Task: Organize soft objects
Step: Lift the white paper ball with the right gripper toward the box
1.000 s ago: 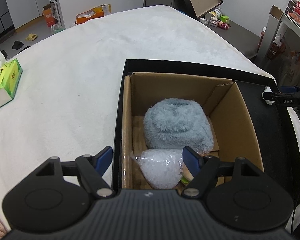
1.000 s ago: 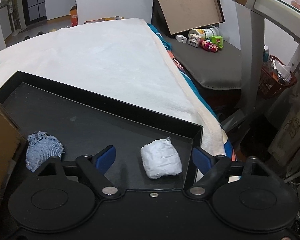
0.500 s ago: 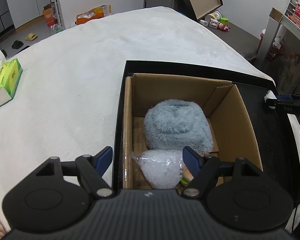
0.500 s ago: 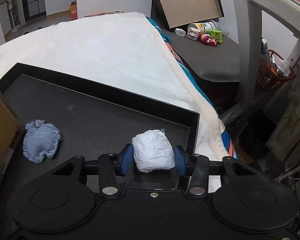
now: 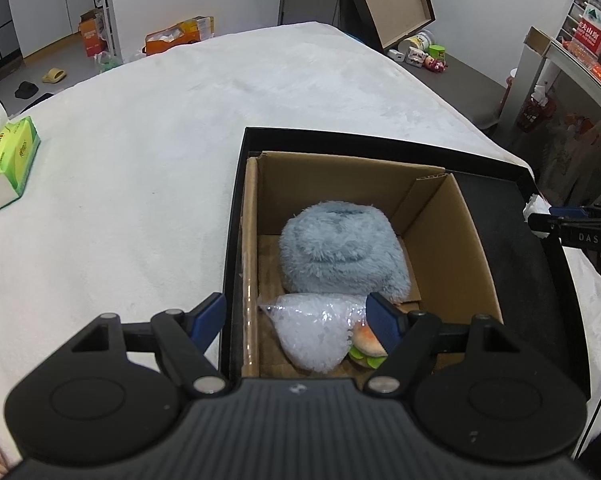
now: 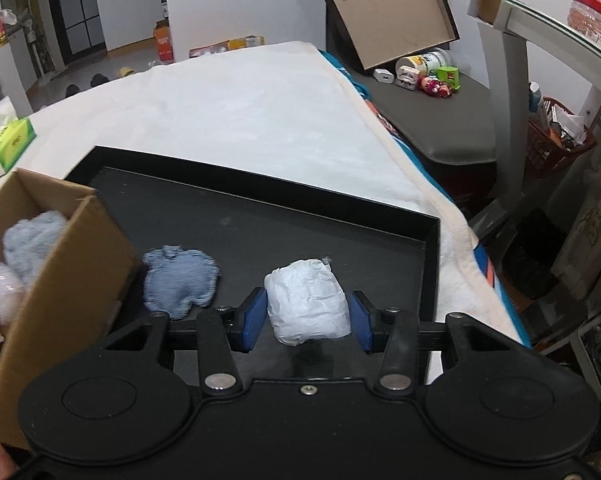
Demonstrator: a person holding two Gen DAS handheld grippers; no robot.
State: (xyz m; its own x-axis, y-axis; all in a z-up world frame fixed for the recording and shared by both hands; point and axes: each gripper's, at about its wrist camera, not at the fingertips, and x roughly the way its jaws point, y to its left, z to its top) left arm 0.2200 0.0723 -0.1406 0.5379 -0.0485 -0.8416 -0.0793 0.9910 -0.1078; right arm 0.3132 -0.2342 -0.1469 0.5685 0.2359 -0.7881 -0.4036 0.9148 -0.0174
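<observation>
White plush blanket [image 5: 148, 168] covers the broad surface under everything. On its right part sits a black tray [image 6: 260, 216], and in the tray's left half stands an open cardboard box [image 5: 452, 248].

Inside the box, toward the far side, lies a fluffy pale-blue plush [image 5: 340, 252]. Just near of it and touching it is a clear bag of white pellets [image 5: 316, 332], and to that bag's right a small burger toy [image 5: 366, 350] pokes out, partly hidden by a finger of the left gripper [image 5: 296, 316]. That gripper hovers over the near-left corner of the box, its blue fingers spread wide with nothing between them; one finger is outside the box wall over the blanket, the other over the box interior.

On the tray floor right of the box rests a small blue knitted piece [image 6: 180, 280], close to the box wall. Right of it, the right gripper [image 6: 306, 320] is clamped on a crumpled white bundle [image 6: 306, 300], both blue pads pressing its sides; a shadow lies on the tray beneath it.

At the far left on the blanket sits a green tissue box [image 5: 8, 164].
</observation>
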